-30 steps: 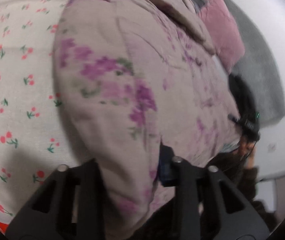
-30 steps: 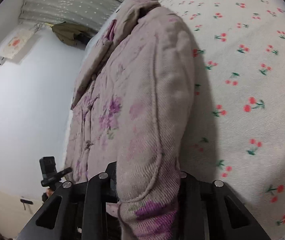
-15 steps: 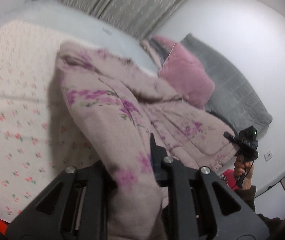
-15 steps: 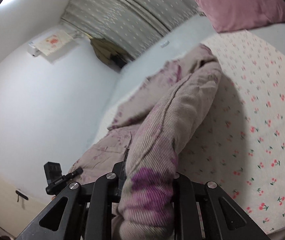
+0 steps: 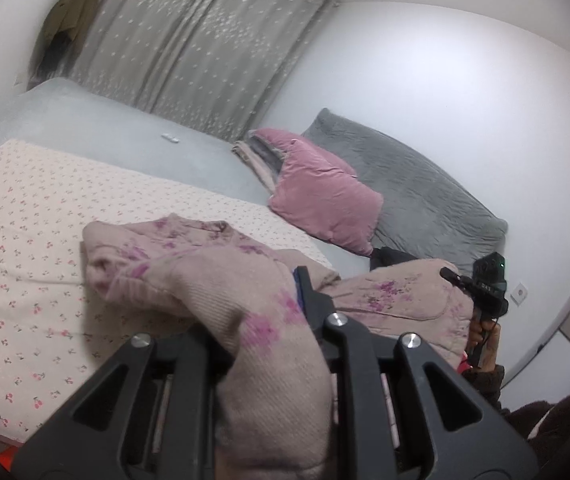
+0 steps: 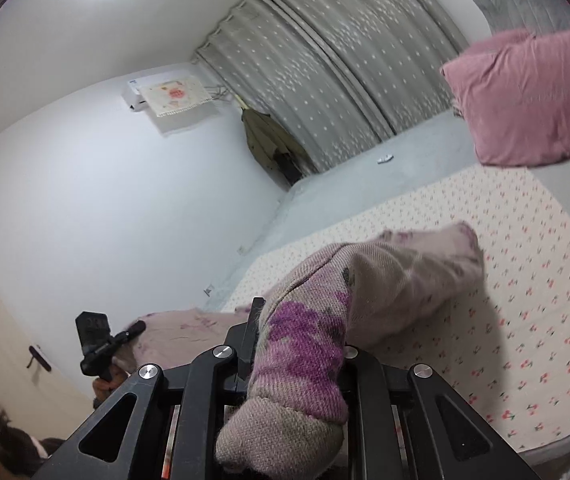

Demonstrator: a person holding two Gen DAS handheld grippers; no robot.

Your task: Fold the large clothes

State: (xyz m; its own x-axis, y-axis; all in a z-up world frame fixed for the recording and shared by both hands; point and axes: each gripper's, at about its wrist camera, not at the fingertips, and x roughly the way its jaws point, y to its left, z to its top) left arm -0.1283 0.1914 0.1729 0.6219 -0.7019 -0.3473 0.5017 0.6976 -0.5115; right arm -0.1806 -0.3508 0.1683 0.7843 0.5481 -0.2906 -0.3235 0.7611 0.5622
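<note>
A padded beige-pink jacket with purple flowers hangs between my two grippers, its far end still resting on the cherry-print bed sheet. My left gripper is shut on a thick fold of it, and fabric drapes over the jaws. The right gripper is shut on another fold of the jacket, which hides one fingertip. Each view shows the other gripper off to the side in a hand: the right gripper and the left gripper.
A pink pillow and a grey quilt lie at the head of the bed against the white wall. Grey curtains hang behind the bed, with a coat beside them. The sheet spreads out beyond the jacket.
Both grippers have risen and tipped up, lifting the jacket's held folds off the bed. The views went from close fabric and sheet to the whole room.
</note>
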